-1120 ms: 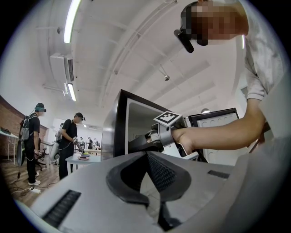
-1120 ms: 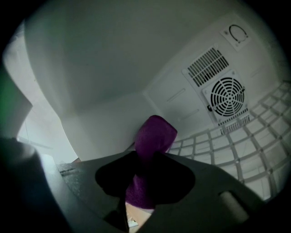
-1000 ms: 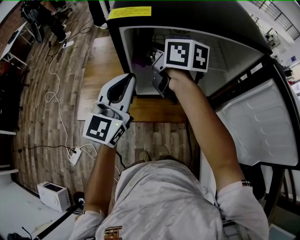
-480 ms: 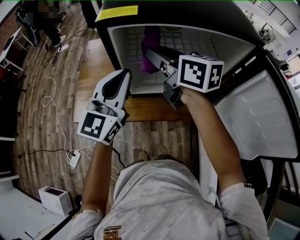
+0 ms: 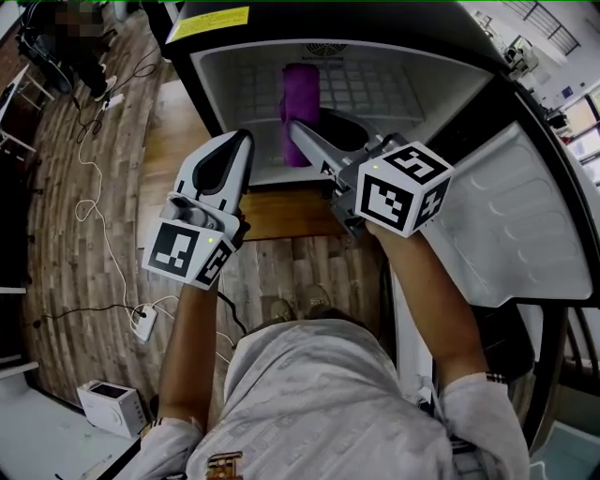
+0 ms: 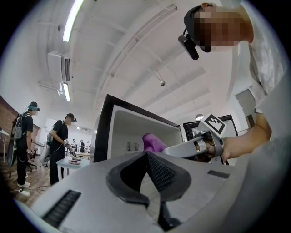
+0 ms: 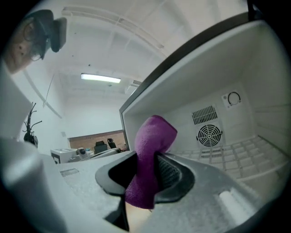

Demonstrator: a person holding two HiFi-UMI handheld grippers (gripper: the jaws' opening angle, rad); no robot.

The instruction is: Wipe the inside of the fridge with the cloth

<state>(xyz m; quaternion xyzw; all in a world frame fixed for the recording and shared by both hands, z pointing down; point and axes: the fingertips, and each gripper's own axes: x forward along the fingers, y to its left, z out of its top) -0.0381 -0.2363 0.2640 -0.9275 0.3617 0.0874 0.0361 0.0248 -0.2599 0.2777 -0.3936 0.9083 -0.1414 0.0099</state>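
A small black fridge (image 5: 225, 21) lies open with its white inside (image 5: 375, 89) facing me; its door (image 5: 511, 220) hangs open at the right. My right gripper (image 5: 298, 131) is shut on a purple cloth (image 5: 300, 103), which stands just inside the fridge's opening. In the right gripper view the cloth (image 7: 150, 157) is pinched between the jaws, with the fan grille (image 7: 208, 134) on the back wall beyond. My left gripper (image 5: 242, 141) is shut with nothing in it, at the fridge's front edge, left of the cloth. The left gripper view shows the cloth (image 6: 153, 143) and the right gripper (image 6: 170, 150).
The fridge stands on a wooden board (image 5: 202, 127) over a plank floor. Cables (image 5: 94, 197) and a power strip (image 5: 145, 321) lie at the left. A white box (image 5: 112, 406) sits at the lower left. People (image 6: 59, 141) stand far off at the left.
The right gripper has drawn back out of the fridge toward me, so the purple cloth now shows at the opening. The left gripper stayed near the fridge's front edge.
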